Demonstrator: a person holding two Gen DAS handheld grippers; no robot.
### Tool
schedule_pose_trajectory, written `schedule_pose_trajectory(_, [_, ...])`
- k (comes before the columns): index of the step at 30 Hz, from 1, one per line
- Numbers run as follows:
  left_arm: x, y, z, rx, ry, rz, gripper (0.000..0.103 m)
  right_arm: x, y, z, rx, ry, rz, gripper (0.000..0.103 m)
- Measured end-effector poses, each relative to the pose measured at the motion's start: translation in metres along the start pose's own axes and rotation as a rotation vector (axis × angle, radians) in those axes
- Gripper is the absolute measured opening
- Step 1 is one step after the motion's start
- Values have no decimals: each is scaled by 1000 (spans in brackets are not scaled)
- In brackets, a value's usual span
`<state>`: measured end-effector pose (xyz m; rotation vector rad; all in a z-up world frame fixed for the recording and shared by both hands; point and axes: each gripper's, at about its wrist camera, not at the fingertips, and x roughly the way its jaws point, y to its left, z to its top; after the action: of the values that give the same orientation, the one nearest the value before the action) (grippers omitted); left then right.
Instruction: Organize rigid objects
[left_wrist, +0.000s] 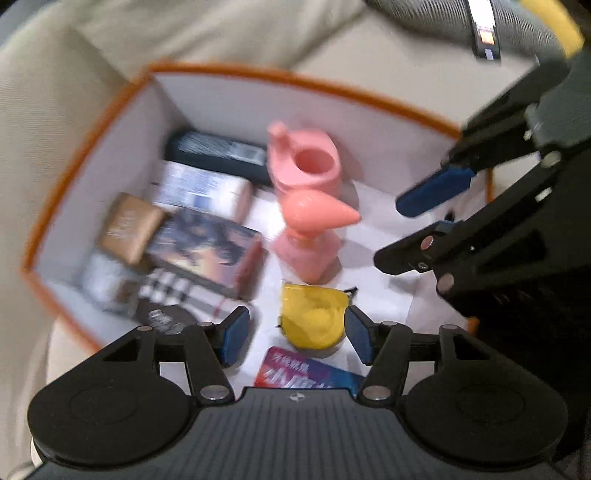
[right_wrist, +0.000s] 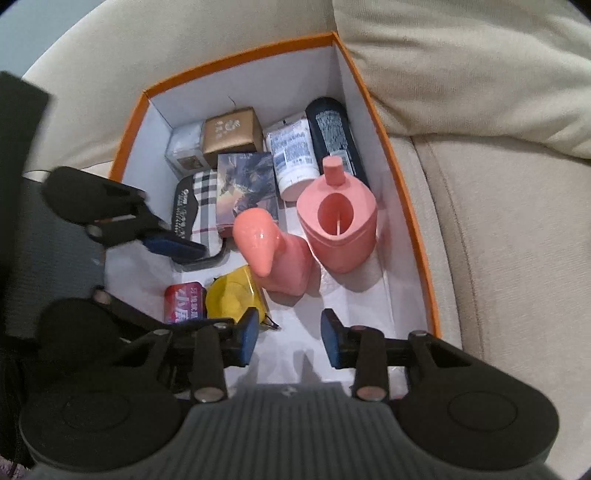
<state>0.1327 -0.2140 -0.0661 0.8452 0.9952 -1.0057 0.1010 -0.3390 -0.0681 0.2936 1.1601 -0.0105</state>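
Note:
An orange-rimmed white box (left_wrist: 229, 107) (right_wrist: 369, 122) sits on a beige sofa and holds the objects. A yellow packet (left_wrist: 310, 317) (right_wrist: 232, 295) lies near its front. My left gripper (left_wrist: 297, 334) is open around the packet: the right pad is at its edge and the left pad stands clear. A red tin (left_wrist: 295, 369) (right_wrist: 184, 301) lies just beside it. My right gripper (right_wrist: 289, 338) (left_wrist: 410, 229) is open over bare box floor with nothing between its pads. A pink beaked figure (left_wrist: 314, 229) (right_wrist: 273, 251) and a pink cup-shaped holder (left_wrist: 306, 158) (right_wrist: 340, 221) stand mid-box.
Several small cartons, a plaid case (right_wrist: 205, 206), a white tube (right_wrist: 293, 155) and a dark case (right_wrist: 332, 133) fill the far part of the box. Sofa cushions (right_wrist: 498, 203) surround it. The box floor (right_wrist: 362, 295) in front of the pink holder is bare.

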Motion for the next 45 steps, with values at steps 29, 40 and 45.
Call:
schedule_pose_trajectory(29, [-168,-30,-181,-874,-554,627,103,-129,137,-93,-51,-640,-93,94])
schedule_pose_trajectory(40, [-136,-47,-203,-919,-397,533,103,-89,142,-130,-98,-518,-202,94])
schedule_pose_trajectory(45, [-129,-47,-213,-955,-350,512,103,-77,144,-138,-103,-483,-207,94])
